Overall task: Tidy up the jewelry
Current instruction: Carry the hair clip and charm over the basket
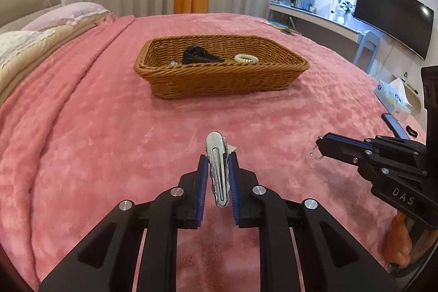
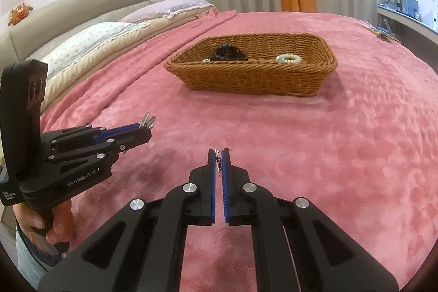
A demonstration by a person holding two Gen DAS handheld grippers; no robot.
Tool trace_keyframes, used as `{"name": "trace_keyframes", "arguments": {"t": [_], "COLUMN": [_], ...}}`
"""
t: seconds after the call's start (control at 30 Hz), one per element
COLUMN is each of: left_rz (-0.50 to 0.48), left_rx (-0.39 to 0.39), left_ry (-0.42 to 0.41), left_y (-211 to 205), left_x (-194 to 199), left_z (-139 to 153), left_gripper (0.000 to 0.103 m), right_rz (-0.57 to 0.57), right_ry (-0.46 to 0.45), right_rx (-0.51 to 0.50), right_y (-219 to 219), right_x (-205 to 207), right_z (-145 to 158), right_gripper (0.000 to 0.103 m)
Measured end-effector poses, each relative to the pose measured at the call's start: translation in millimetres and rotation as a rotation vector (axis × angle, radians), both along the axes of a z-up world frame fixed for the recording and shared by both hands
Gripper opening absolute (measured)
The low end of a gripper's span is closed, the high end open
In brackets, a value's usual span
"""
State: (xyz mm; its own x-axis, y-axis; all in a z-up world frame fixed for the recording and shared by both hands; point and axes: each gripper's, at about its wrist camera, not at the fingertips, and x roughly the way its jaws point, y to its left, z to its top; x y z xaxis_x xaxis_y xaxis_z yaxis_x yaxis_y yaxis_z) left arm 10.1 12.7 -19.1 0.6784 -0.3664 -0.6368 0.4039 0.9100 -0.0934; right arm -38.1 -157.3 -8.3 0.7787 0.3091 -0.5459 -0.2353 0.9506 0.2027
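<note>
my left gripper (image 1: 218,155) is clamped on a silver metal hair clip (image 1: 217,168), which stands between the blue pads with its rounded end poking out past the fingertips. my right gripper (image 2: 218,155) is pinched nearly flat on a small, thin piece of jewelry (image 2: 218,163); in the left wrist view a clear little loop of it (image 1: 315,151) hangs off the tip, and i can't tell exactly what kind of piece it is. both grippers hang above the pink blanket (image 1: 109,127), side by side but apart. ahead of them sits the wicker basket (image 1: 219,78) on the blanket, well beyond both tips. inside it lie a black item (image 1: 198,56), a pale beaded bracelet (image 1: 245,58) to its right, and a small shiny piece (image 1: 173,63) by the near-left wall. a hand (image 2: 54,226) grips the left gripper's handle.
</note>
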Motion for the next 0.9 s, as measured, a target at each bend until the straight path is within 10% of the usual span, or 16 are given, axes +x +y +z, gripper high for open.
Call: {"name": "trace_keyframes", "arguments": {"t": [0.6,0.9], "left_rz": [-0.002,-0.015], "left_rx": [0.014,0.000], "left_ry": [-0.174,-0.133], "left_y": [-38,-72], "left_x": [56,136], "left_z": [97,70], "left_gripper": [0.014,0.014], "right_rz": [-0.083,-0.113], "right_ry": [-0.206,-0.104], "right_rx": [0.005,0.002], "right_y": [-40,-59], "right_x": [51,149], "right_z": [109,85], "right_gripper": [0.003,0.003]}}
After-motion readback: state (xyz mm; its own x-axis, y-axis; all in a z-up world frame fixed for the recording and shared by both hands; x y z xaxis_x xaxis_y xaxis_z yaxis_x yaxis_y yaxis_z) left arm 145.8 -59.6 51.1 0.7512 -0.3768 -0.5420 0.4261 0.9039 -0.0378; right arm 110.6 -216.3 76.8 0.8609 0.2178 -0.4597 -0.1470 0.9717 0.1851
